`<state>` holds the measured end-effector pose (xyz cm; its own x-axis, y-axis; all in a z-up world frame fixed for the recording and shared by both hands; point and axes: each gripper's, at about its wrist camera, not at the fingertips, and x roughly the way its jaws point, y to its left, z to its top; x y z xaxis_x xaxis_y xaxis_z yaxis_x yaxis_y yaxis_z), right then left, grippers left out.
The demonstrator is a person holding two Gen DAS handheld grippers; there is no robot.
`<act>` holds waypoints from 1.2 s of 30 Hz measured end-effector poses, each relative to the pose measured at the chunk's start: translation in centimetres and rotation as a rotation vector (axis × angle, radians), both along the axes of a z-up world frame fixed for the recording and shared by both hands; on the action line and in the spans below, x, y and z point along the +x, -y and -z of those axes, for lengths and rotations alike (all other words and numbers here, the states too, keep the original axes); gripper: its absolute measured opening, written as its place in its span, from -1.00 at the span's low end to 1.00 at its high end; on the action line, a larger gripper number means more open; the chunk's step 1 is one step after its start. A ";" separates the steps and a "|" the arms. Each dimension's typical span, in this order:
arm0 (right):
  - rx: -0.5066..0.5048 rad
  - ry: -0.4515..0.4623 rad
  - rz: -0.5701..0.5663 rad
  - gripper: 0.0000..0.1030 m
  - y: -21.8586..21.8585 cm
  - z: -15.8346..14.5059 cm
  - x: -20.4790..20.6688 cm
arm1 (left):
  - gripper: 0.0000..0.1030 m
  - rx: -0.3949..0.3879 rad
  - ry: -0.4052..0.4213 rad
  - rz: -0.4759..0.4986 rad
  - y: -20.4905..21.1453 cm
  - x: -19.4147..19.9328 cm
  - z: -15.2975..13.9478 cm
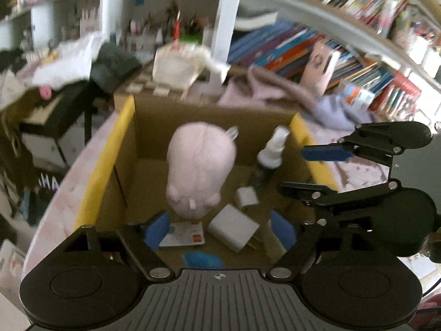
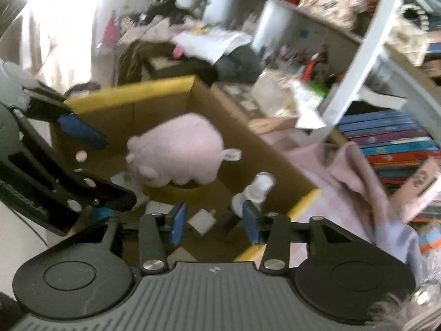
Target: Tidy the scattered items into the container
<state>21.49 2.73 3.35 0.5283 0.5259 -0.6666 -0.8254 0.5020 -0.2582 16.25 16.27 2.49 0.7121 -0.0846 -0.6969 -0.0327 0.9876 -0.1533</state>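
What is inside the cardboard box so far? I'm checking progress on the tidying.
The cardboard box holds a pink plush pig, two white plug adapters, a white spray bottle and a printed card. Whatever lies under the pig is hidden.

Daylight floods both fisheye views, strongest in the right wrist view, where a blown-out white glare fills the upper left corner and washes out all detail there. Motion blur smears nearly everything: the pink plush toy has soft edges, and the bookshelves streak into colour bands. The fisheye lens bends shelf lines into arcs, and the corners go black. Only each camera's own claw body at the bottom stays sharp. Inside the cardboard box the light is dimmer, with soft shadows.
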 end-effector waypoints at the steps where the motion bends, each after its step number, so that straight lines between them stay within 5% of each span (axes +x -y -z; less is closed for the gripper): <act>1: 0.017 0.016 0.014 -0.09 0.5 -0.5 -0.6 | 0.67 0.009 0.027 0.000 0.2 -0.7 -0.6; 8: 0.120 0.077 0.107 -0.03 3.4 -3.4 -5.6 | 0.70 0.012 0.178 -0.027 0.9 -6.5 -3.7; 16: 0.266 0.082 0.257 0.00 7.4 -5.3 -12.3 | 0.71 -0.166 0.251 -0.080 0.0 -12.9 -4.5; 25: 0.336 0.126 0.467 0.12 11.4 -4.9 -19.5 | 0.78 0.033 0.232 -0.086 3.1 -17.3 -3.5; 36: 0.305 0.124 0.628 0.16 14.0 -2.9 -23.5 | 0.85 0.076 0.204 -0.002 6.1 -19.9 -2.5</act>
<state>-2.01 -11.30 6.29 0.8555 0.2506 -0.4532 -0.3298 0.9384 -0.1035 -3.64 10.19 5.00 0.8392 -0.0354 -0.5427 -0.0110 0.9966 -0.0820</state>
